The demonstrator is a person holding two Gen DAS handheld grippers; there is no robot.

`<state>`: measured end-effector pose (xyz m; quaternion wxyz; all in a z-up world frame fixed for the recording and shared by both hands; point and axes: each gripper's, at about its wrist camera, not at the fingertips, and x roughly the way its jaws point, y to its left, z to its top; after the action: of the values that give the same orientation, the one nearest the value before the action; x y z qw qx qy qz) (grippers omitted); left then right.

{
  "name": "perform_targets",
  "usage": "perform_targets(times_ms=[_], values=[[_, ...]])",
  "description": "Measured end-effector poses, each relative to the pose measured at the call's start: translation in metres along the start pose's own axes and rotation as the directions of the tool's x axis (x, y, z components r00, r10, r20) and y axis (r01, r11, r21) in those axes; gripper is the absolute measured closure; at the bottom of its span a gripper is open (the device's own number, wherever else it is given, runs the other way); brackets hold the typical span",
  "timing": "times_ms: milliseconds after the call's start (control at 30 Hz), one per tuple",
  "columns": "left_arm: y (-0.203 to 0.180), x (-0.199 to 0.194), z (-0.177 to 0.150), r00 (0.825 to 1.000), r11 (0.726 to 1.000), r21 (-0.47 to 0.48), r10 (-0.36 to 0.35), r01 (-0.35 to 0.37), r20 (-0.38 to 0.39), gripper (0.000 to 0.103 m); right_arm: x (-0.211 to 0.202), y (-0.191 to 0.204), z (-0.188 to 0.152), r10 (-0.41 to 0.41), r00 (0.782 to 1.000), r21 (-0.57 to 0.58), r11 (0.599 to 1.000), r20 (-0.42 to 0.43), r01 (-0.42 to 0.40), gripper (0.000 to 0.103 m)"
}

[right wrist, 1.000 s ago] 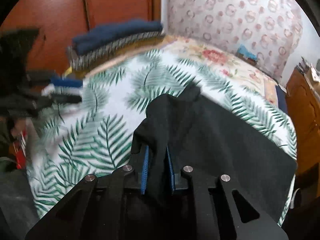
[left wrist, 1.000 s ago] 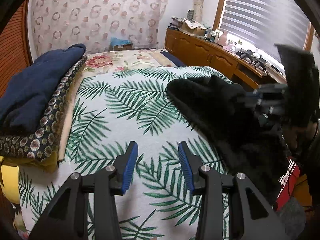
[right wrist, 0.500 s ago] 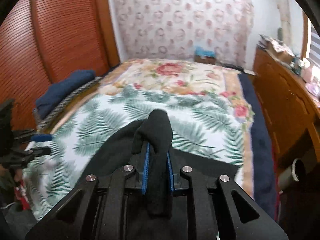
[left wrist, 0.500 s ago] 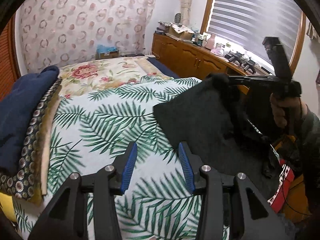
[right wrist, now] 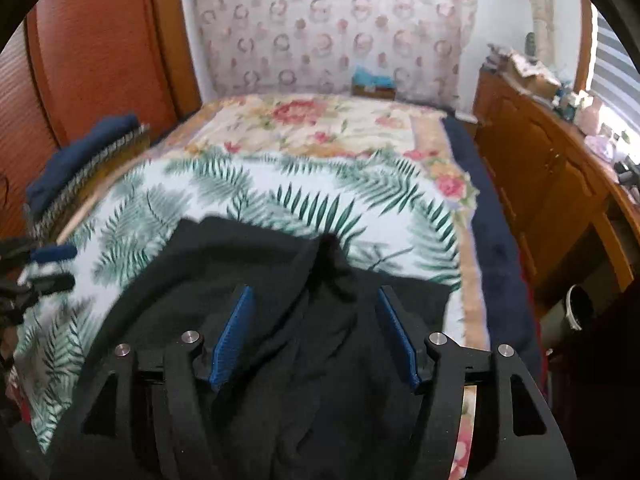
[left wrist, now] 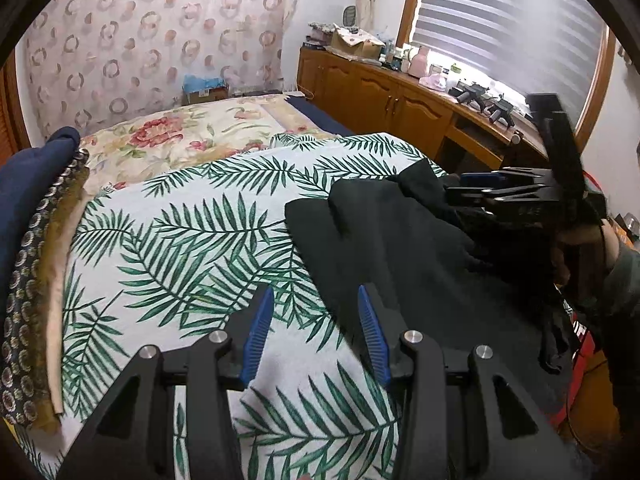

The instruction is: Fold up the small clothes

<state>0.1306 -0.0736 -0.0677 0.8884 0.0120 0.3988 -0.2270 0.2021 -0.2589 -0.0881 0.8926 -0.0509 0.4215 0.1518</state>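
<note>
- Now released: right gripper (right wrist: 316, 332) has let go of the black garment (right wrist: 280, 320); half a second ago its blue pads were pinched on a bunched fold, and at this moment the jaws stand wide, cloth lying slack between and under them.
- Garment has come down onto the palm-leaf bedspread (left wrist: 192, 232), heaped and creased toward 3 o'clock in the left wrist view, one flatter panel reaching toward 12. My read: laid out, not yet folded; smoothing likely comes first.
- Left gripper (left wrist: 316, 320) hovers with fingers apart and nothing between them, low over the spread, the garment's near edge just beside its right finger.
- Surface: bed, leaf print over a floral quilt (left wrist: 168, 140) at 12 o'clock; soft, so cloth will drag rather than slide.
- Stack of folded bedding (left wrist: 28, 208) topped in navy at 9 o'clock, well apart from the garment.
- Room: wooden cabinets (left wrist: 384, 104) under a blinded window at 1 to 2 o'clock, cluttered top; ring-patterned curtain behind the bed.
</note>
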Motion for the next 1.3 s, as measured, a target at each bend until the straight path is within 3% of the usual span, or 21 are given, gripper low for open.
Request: perform_targets(times_ms=[233,267,300,367,500,567,633,667,700,733,900,1133,1200,1300], values=[[-0.009,0.006,0.003,1.0,1.0,0.015,-0.01,0.01,-0.012,0.06,0.045,-0.014,0.004,0.025,0.996,0.065,0.998,-0.091,-0.019,0.038],[-0.01,0.006,0.003,1.0,1.0,0.016,-0.011,0.011,-0.012,0.06,0.049,-0.015,0.001,0.036,0.994,0.069,0.997,-0.105,-0.028,0.043],[-0.011,0.006,0.003,1.0,1.0,0.017,-0.013,0.013,-0.012,0.06,0.048,-0.017,-0.001,0.059,0.993,0.072,0.996,-0.099,-0.052,0.066],[-0.012,0.008,0.003,1.0,1.0,0.017,-0.012,0.012,-0.016,0.06,0.036,-0.016,-0.004,0.112,0.992,0.054,0.993,-0.063,-0.108,0.09],[-0.013,0.009,0.004,1.0,1.0,0.017,-0.012,0.013,-0.014,0.06,-0.003,-0.025,-0.007,0.1,0.995,0.059,0.993,0.024,-0.102,0.093],[-0.015,0.01,0.006,1.0,1.0,0.016,-0.013,0.013,-0.008,0.06,-0.024,-0.037,-0.005,0.084,0.995,0.098,0.991,0.062,-0.09,0.094],[-0.015,0.012,0.009,1.0,1.0,0.011,-0.018,0.018,-0.008,0.06,-0.033,-0.046,-0.003,0.001,0.998,0.12,0.993,0.066,-0.009,0.093],[-0.016,0.013,0.009,1.0,1.0,0.013,-0.02,0.02,-0.01,0.06,-0.034,-0.05,-0.001,-0.077,0.996,0.114,0.991,0.051,0.071,0.084],[-0.017,0.014,0.009,1.0,1.0,0.019,-0.021,0.021,-0.012,0.06,-0.033,-0.052,-0.001,-0.128,0.991,0.109,0.986,0.033,0.124,0.067],[-0.019,0.014,0.009,1.0,1.0,0.022,-0.019,0.019,-0.012,0.06,-0.034,-0.055,-0.001,-0.139,0.99,0.115,0.984,0.029,0.135,0.063],[-0.018,0.015,0.009,1.0,1.0,0.017,-0.015,0.016,-0.016,0.06,-0.058,-0.046,-0.019,-0.12,0.991,0.098,0.989,0.066,0.113,0.062],[-0.02,0.008,0.005,0.999,0.999,0.007,-0.033,0.033,0.005,0.06,-0.08,0.011,-0.075,-0.079,0.995,0.018,0.997,0.06,0.078,0.06],[-0.021,0.007,0.004,0.999,0.999,0.01,-0.035,0.035,0.006,0.06,-0.078,0.019,-0.092,-0.072,0.997,0.027,0.997,0.035,0.071,0.053],[-0.023,0.007,0.003,0.999,0.999,0.01,-0.038,0.038,0.006,0.059,-0.07,0.023,-0.11,-0.087,0.996,0.044,0.995,-0.012,0.087,0.053]])
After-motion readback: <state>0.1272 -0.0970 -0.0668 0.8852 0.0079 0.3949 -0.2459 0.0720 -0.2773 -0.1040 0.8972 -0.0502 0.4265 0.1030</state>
